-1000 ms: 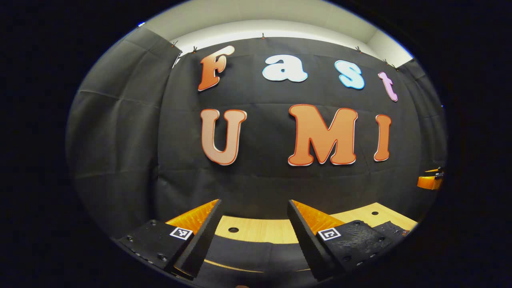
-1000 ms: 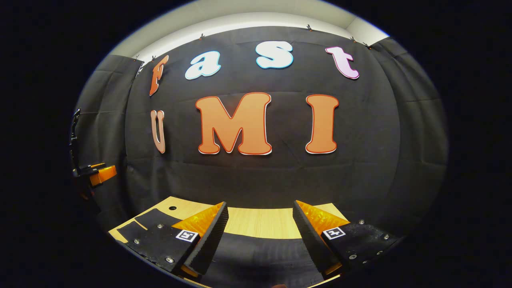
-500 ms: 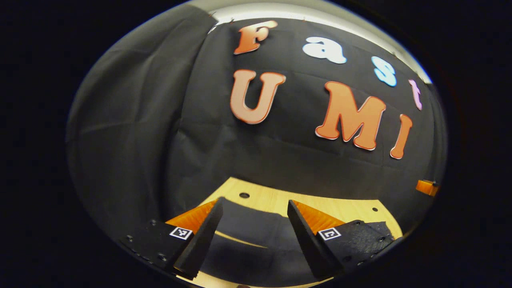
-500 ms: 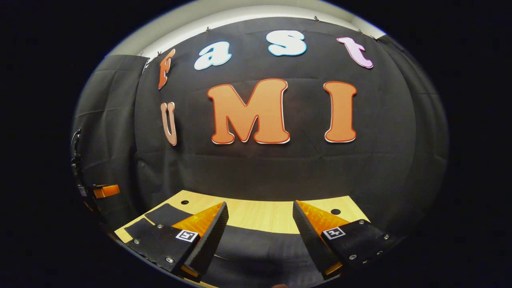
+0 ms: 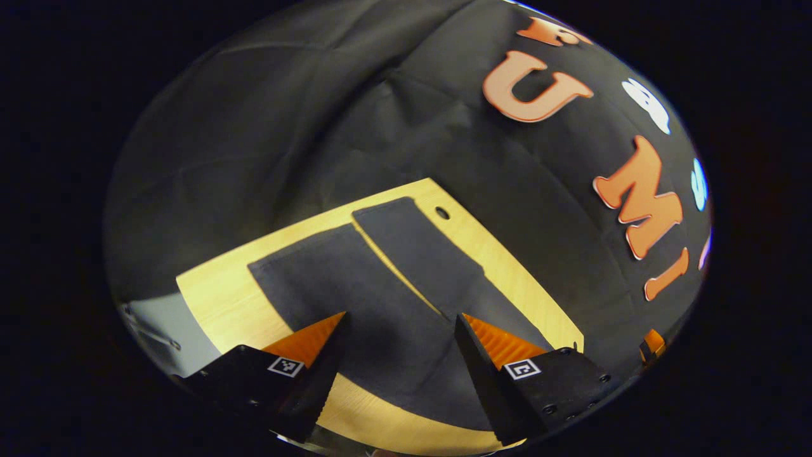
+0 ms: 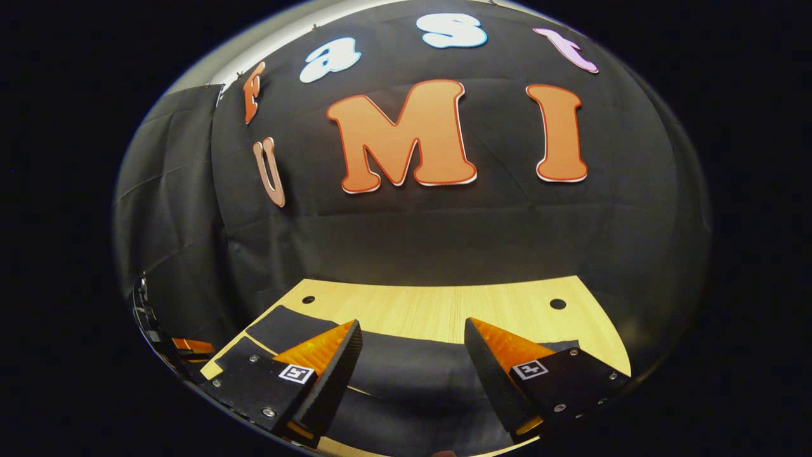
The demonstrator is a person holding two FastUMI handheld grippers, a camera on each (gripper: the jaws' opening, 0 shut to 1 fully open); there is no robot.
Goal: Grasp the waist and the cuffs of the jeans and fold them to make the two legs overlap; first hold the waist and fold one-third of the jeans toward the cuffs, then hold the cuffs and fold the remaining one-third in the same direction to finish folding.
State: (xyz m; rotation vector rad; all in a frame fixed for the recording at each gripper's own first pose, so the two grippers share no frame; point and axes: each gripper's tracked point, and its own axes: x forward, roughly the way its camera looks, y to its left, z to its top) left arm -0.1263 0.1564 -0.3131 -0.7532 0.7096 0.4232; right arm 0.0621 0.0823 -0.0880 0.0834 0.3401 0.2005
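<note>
Jeans [image 5: 380,285] lie flat, unfolded on table [image 5: 216,298], legs side by side, narrow gap between. Left gripper [image 5: 399,330] above them, jaws wide apart, empty. Right gripper [image 6: 412,343] likewise spread, holding nothing, over jeans. No fold begun; all folding steps remain.

Wooden table [image 6: 438,311], black cloth wall [image 6: 444,235]
</note>
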